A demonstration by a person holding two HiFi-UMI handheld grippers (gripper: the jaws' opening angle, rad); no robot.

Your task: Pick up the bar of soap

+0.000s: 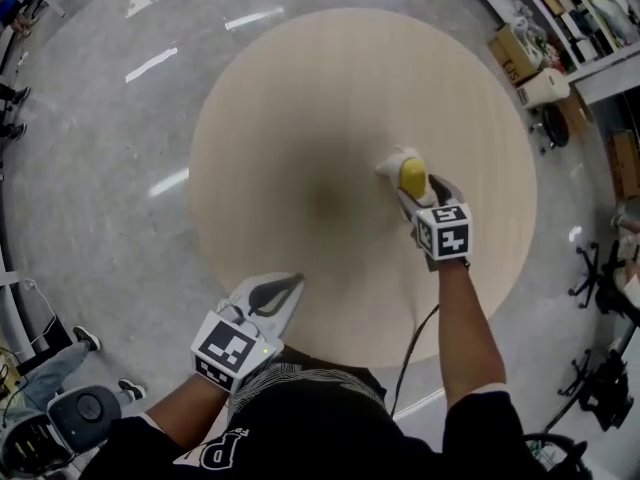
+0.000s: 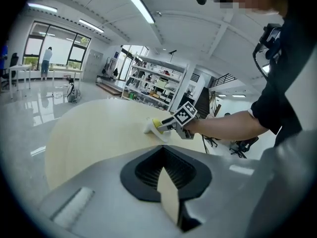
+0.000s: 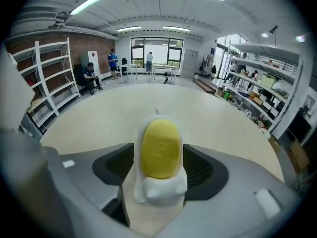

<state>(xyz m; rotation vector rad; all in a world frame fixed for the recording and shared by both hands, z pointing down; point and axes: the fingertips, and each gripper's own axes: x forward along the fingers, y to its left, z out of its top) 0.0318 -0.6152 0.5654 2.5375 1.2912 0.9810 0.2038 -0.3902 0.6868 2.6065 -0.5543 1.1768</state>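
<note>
A yellow oval bar of soap [image 1: 412, 176] lies on a white soap dish [image 1: 392, 161], right of centre on the round pale wooden table [image 1: 330, 88]. My right gripper [image 1: 413, 184] reaches over it from the near side. In the right gripper view the soap [image 3: 159, 150] and dish [image 3: 161, 192] sit between the wide-open jaws, whose dark pads [image 3: 115, 165] flank them without pressing. My left gripper [image 1: 287, 285] hovers at the table's near edge, shut on nothing. The left gripper view shows the soap [image 2: 157, 123] and the right gripper [image 2: 166, 128] far ahead.
The glossy floor surrounds the table. Shelves and cardboard boxes [image 1: 515, 53] stand at the upper right, office chairs [image 1: 600, 268] at the right. A seated person's legs [image 1: 55, 363] show at the lower left. A black cable [image 1: 408, 353] hangs from my right gripper.
</note>
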